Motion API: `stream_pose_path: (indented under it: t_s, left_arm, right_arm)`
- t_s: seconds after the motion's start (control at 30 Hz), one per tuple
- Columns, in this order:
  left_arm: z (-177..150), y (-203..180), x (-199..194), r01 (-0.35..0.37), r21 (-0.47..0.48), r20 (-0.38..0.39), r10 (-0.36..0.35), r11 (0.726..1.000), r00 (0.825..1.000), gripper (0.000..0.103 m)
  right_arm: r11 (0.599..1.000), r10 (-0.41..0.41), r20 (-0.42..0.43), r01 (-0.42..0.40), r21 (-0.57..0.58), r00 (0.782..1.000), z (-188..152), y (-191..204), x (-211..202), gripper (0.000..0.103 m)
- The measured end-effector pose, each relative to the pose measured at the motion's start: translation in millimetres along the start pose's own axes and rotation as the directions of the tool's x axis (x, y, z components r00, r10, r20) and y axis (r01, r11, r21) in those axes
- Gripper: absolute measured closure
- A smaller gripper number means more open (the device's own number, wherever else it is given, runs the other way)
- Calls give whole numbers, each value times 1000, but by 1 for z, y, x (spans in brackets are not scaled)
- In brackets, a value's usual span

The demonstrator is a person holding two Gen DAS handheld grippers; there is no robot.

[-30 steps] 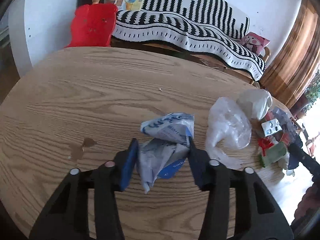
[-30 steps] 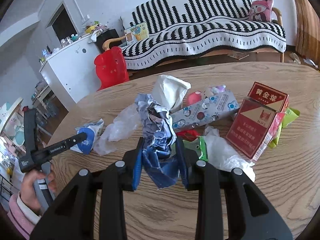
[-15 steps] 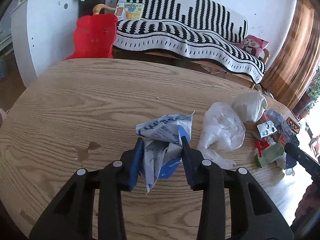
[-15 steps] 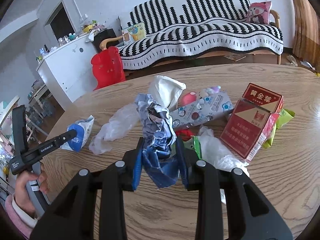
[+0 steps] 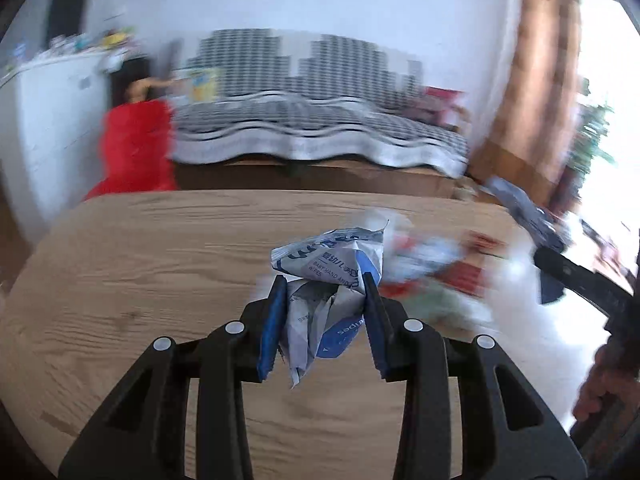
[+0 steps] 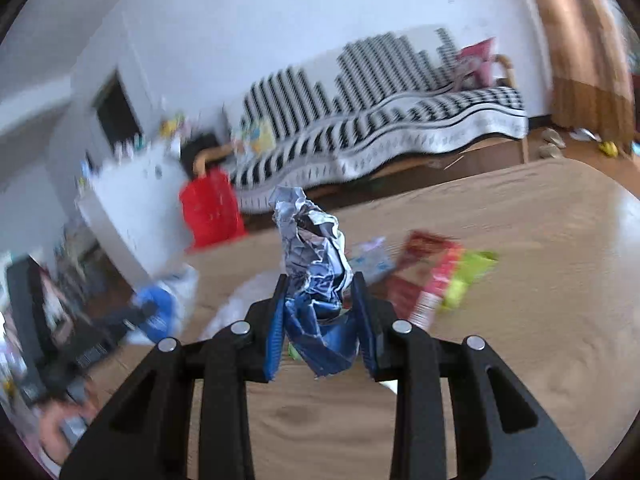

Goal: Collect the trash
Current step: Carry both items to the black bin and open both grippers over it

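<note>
With each gripper's fingers clamped on its load, the left gripper [image 5: 325, 316] on the wipes packet [image 5: 332, 280] and the right gripper [image 6: 320, 316] on the crumpled blue wrapper [image 6: 316, 272], carry both clear of the tabletop [image 5: 140, 260] without loosening.

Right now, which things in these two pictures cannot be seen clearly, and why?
- Trash pile on the table, left wrist view: smeared by motion blur; single items cannot be told apart.
- Red packet, right wrist view: blurred, print unreadable.
- Left gripper, right wrist view: only a dark blurred streak.
- Baby wipes wrapper: lower part hidden between the fingers.
- Where the trash goes: no bin in view.
</note>
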State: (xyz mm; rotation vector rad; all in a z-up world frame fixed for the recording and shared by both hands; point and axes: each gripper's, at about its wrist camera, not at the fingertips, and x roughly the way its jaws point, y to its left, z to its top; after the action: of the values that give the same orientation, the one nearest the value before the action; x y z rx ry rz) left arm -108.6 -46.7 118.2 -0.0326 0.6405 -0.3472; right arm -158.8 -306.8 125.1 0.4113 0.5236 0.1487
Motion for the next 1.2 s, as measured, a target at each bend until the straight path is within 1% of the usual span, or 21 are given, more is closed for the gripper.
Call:
stream_pose_path:
  t_s: [0.03, 0.07, 0.1, 0.2, 0.23, 0.27, 0.33, 0.43, 0.47, 0.53, 0.57, 0.63, 0.67, 0.7, 0.73, 0.83, 1.03, 1.1, 1.13, 1.17, 1.2]
  left_arm:
    - [-2, -19, -3, 51, 18, -11, -51, 999, 999, 66]
    - [-5, -53, -7, 129, 57, -33, -128, 990, 991, 66]
    - [-8, -79, -11, 179, 91, -50, -175, 980, 983, 66]
    - [-24, -160, -20, 316, 182, -114, -300, 931, 947, 66]
    - [-29, -183, -20, 357, 189, -141, -334, 915, 932, 66]
    - [-38, -209, -19, 411, 173, -187, -380, 895, 906, 66]
    - [-61, -247, -12, 477, 161, -275, -425, 864, 862, 66]
    - [-113, -303, 2, 547, 163, -423, -442, 821, 791, 66]
    - [-135, -318, 10, 570, 144, -481, -446, 809, 755, 66]
    - [-173, -341, 22, 600, 154, -557, -432, 785, 709, 66]
    - [-186, -348, 26, 600, 169, -581, -413, 782, 702, 66]
    - [-214, -352, 43, 579, 214, -645, -331, 787, 689, 66]
    - [-224, -353, 52, 564, 217, -683, -289, 796, 670, 66]
    - [-226, -354, 56, 559, 218, -691, -278, 800, 668, 66]
    - [-226, -353, 59, 537, 232, -684, -256, 811, 683, 66]
    - [-229, -349, 69, 519, 201, -706, -244, 831, 665, 66]
    - [-232, -351, 71, 528, 236, -703, -232, 816, 673, 66]
    - [-231, -354, 71, 531, 234, -706, -233, 815, 669, 65]
    - [-231, -356, 72, 532, 232, -711, -231, 814, 664, 62]
    - [-233, -356, 74, 527, 240, -711, -222, 816, 667, 59]
    - [-234, -359, 74, 517, 253, -710, -207, 818, 674, 44]
  right_arm:
    - [999, 7, 12, -8, 32, 1000, -1, -9, -18, 72]
    - [998, 4, 23, -5, 57, 1000, -4, -23, -45, 72]
    - [998, -14, 32, 12, 59, 999, -7, -34, -67, 72]
    - [993, -107, 55, 104, 62, 993, -17, -68, -136, 72]
    - [988, -139, 50, 136, 68, 989, -22, -79, -156, 72]
    - [983, -170, 40, 167, 77, 985, -28, -92, -174, 72]
    - [966, -233, 6, 230, 121, 973, -50, -123, -213, 72]
    - [930, -312, -58, 318, 187, 948, -91, -164, -246, 72]
    - [918, -324, -85, 335, 215, 942, -103, -175, -249, 72]
    - [878, -324, -174, 364, 310, 930, -143, -209, -246, 72]
    - [853, -319, -233, 386, 351, 918, -168, -226, -238, 72]
    - [814, -282, -296, 391, 430, 912, -202, -249, -230, 72]
    - [797, -265, -310, 389, 462, 913, -215, -255, -228, 72]
    - [777, -245, -321, 383, 499, 915, -227, -263, -226, 72]
    - [763, -228, -327, 377, 525, 917, -235, -269, -224, 72]
    - [753, -191, -342, 361, 550, 920, -245, -276, -217, 72]
    - [749, -171, -340, 347, 564, 925, -249, -280, -213, 72]
    - [745, -171, -337, 345, 570, 926, -245, -279, -213, 72]
    - [742, -178, -337, 351, 571, 925, -243, -279, -214, 72]
    - [736, -174, -329, 345, 583, 928, -242, -280, -216, 70]
    - [725, -168, -323, 338, 600, 932, -239, -282, -216, 65]
